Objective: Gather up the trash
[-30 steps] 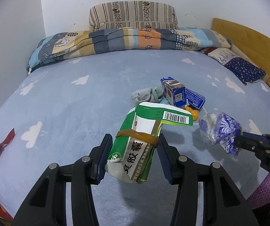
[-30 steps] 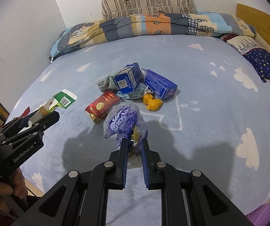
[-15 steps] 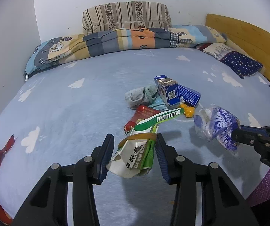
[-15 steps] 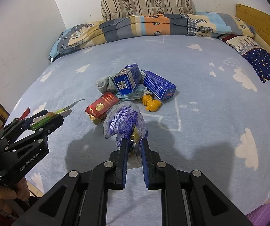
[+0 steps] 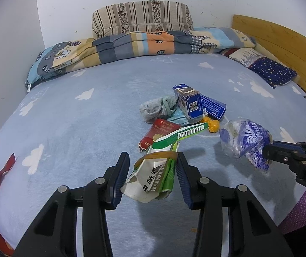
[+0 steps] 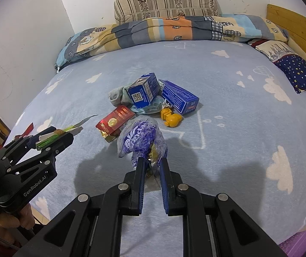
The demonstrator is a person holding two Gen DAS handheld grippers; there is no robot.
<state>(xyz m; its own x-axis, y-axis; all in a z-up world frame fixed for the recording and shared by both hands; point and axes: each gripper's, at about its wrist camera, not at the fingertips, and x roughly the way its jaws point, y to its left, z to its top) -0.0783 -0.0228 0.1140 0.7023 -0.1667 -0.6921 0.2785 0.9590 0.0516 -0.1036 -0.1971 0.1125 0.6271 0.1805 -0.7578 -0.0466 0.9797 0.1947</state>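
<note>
Both views are evenly and fairly brightly lit from overhead; soft dark shadows fall on the cloud-print bedsheet [image 6: 227, 128] near the camera; strong fisheye bending curves the headboard [image 5: 281, 42] and walls; black vignette fills the corners; focus is sharp throughout, without glare.

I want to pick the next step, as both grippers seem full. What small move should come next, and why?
Probably carry both pieces away to wherever the trash goes; no bin is in view. The left gripper has the flattened green and white box between its jaws, and the right gripper is shut on the blue plastic wrapper. Neither could take the red packet now.
</note>
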